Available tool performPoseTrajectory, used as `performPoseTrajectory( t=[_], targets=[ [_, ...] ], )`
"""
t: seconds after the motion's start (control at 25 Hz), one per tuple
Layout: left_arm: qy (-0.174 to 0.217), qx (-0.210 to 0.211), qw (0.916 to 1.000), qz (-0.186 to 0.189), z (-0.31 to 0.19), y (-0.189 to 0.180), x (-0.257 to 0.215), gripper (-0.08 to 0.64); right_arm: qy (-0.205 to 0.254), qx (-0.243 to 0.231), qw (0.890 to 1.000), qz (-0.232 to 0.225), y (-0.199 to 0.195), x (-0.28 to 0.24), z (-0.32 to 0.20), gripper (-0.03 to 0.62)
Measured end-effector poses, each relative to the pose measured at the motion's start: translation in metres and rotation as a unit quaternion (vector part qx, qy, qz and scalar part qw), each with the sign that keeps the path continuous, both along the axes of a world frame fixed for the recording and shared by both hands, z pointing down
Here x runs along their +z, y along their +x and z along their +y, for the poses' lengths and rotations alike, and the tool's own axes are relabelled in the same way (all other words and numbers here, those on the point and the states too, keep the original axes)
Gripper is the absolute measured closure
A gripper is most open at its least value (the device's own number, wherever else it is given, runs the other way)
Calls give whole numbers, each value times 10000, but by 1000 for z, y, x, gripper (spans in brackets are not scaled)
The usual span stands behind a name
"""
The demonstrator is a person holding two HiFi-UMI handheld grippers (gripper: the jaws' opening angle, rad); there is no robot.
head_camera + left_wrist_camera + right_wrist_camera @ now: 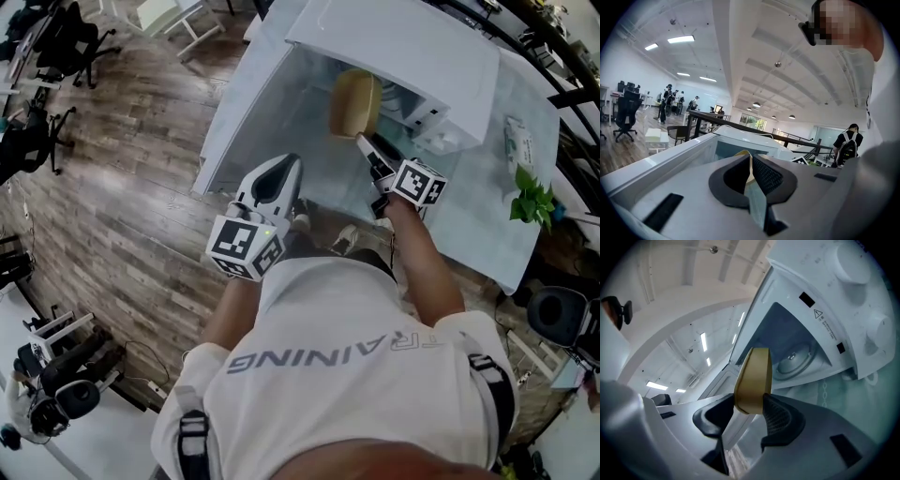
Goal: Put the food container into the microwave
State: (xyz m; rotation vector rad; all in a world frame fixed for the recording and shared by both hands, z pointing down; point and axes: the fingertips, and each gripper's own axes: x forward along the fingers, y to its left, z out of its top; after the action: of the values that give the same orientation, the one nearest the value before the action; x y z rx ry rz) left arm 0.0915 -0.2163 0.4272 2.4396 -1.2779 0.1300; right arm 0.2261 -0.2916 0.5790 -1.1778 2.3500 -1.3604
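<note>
The tan, flat food container is held on edge in front of the white microwave. My right gripper is shut on its lower rim. The microwave's cavity is open, and its glass turntable shows just behind the container. My left gripper hangs close to the person's body at the table's near edge, its jaws shut with nothing between them. In the left gripper view the container peeks above the jaws.
The microwave door stands swung open to the left. On the pale table lie a packet and a green plant to the right. Office chairs stand on the wood floor. A person with a backpack stands far off.
</note>
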Motion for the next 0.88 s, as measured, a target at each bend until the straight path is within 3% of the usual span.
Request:
performPoseTrajectory(
  t=[0.68, 0.88],
  targets=[
    [-231, 159, 9996, 91, -24, -7, 11, 515, 238, 899, 9956, -96, 0, 6, -90, 383],
    [-247, 233, 9994, 79, -33, -8, 14, 515, 263, 1255, 9911, -347, 8, 11, -112, 383]
  ],
)
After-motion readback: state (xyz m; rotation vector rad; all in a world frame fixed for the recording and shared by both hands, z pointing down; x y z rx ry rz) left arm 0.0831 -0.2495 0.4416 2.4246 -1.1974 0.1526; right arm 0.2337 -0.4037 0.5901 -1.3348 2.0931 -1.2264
